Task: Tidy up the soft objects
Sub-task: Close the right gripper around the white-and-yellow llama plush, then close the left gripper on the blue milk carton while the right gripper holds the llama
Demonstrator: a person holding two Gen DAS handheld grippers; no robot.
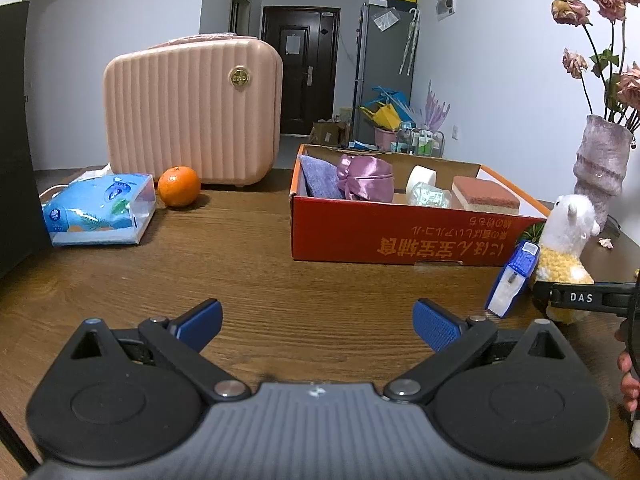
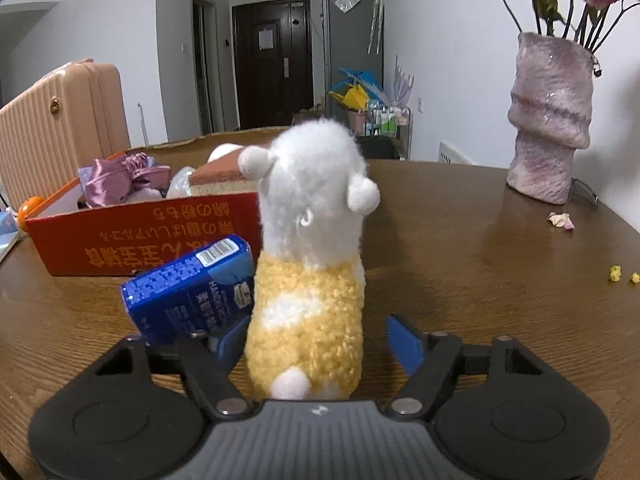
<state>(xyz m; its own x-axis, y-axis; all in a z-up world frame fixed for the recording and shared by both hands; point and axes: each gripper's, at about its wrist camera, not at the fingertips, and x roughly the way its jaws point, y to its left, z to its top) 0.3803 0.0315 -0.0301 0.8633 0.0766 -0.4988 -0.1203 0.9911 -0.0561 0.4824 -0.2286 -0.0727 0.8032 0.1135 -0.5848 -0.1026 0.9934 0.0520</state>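
A white and yellow plush alpaca (image 2: 308, 280) stands upright on the wooden table, right of the red cardboard box (image 2: 140, 236). My right gripper (image 2: 316, 340) is open around its body: the left pad lies against the yellow wool, while the right pad (image 2: 404, 344) stands a little clear of it. A blue pocket tissue pack (image 2: 192, 292) leans against the alpaca's left side. In the left wrist view the alpaca (image 1: 568, 240) is at the far right. My left gripper (image 1: 318, 316) hovers open over bare table. The box (image 1: 400, 236) holds a purple pillow (image 1: 316, 176), a pink satin bundle (image 1: 366, 178) and a sponge (image 1: 486, 196).
A pink ribbed case (image 1: 192, 108) stands at the back left, with an orange (image 1: 179, 186) and a blue tissue packet (image 1: 100, 208) in front of it. A mauve vase (image 2: 548, 120) with dried roses is at the right, fallen petals (image 2: 560, 220) near it. A tape roll (image 1: 420, 178) lies in the box.
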